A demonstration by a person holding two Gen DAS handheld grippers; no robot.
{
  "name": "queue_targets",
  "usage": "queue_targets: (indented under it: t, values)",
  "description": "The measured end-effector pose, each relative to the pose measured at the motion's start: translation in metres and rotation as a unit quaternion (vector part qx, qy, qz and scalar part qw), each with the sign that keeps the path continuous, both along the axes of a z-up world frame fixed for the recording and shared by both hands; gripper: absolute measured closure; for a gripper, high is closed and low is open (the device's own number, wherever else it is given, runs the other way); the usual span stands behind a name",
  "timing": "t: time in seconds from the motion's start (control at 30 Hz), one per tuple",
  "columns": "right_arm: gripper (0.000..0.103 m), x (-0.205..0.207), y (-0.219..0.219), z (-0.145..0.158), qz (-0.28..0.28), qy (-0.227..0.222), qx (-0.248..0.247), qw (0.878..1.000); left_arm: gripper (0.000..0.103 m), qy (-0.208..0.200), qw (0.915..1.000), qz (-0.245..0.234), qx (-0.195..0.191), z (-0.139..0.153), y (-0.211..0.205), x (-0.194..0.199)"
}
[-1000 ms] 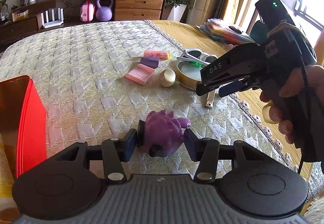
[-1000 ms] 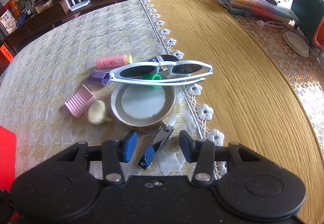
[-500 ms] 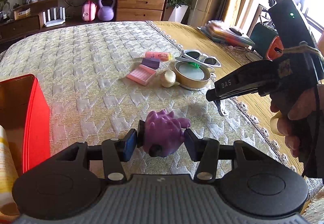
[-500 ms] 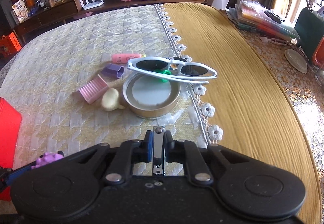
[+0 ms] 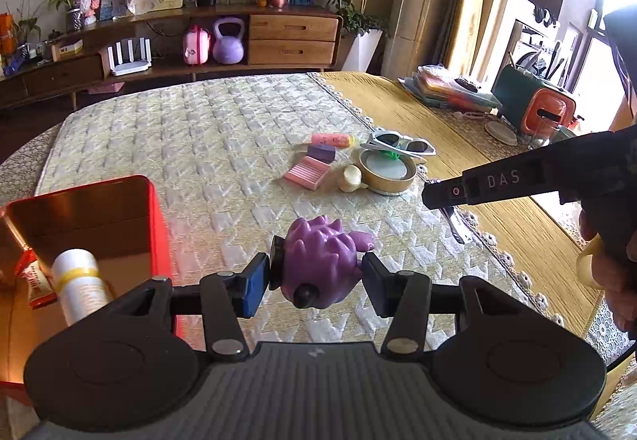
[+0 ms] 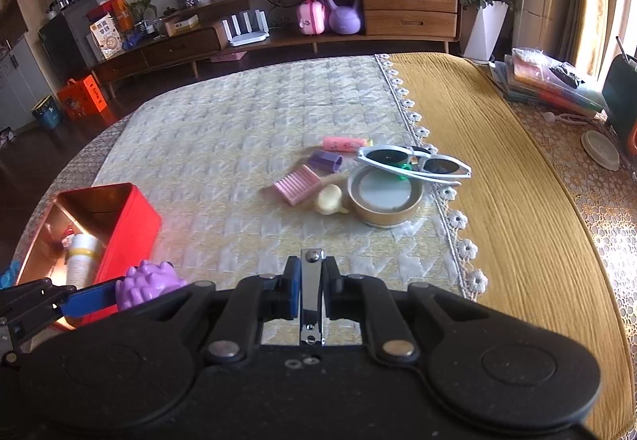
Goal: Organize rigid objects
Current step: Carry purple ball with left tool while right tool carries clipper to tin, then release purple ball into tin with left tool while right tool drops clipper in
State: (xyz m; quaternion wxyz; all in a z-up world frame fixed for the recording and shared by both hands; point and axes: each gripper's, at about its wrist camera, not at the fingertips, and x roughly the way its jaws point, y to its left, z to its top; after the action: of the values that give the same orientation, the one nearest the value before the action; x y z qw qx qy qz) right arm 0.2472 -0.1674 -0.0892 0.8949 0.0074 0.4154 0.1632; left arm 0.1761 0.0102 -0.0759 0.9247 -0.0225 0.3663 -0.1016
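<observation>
While the left gripper (image 5: 316, 274) pinches the purple spiky toy (image 5: 321, 264) above the quilted desk (image 5: 207, 145), the right gripper (image 6: 310, 290) clamps the nail clipper (image 6: 311, 296), both apparently carried toward the red tin box (image 6: 115, 217) for sorting.
</observation>
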Motion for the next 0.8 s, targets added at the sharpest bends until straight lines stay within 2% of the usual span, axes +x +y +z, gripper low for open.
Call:
queue_targets:
  t: [0.4,0.57,0.8]
  values:
    - [0.092,-0.028,0.068,0.025,0.068,-0.013,0.023,0.997,0.053,0.004,0.9964,0.084,0.011,0.025,0.090,-0.032]
    - [0.092,-0.034,0.106,0.031,0.096,-0.018,0.028,0.995,0.053,0.009,0.9925,0.122,0.010,0.027,0.128,-0.040]
    - [0.092,-0.028,0.157,0.031,0.125,-0.020,0.032,0.991,0.053,0.019,0.9869,0.157,0.030,0.024,0.171,-0.038]
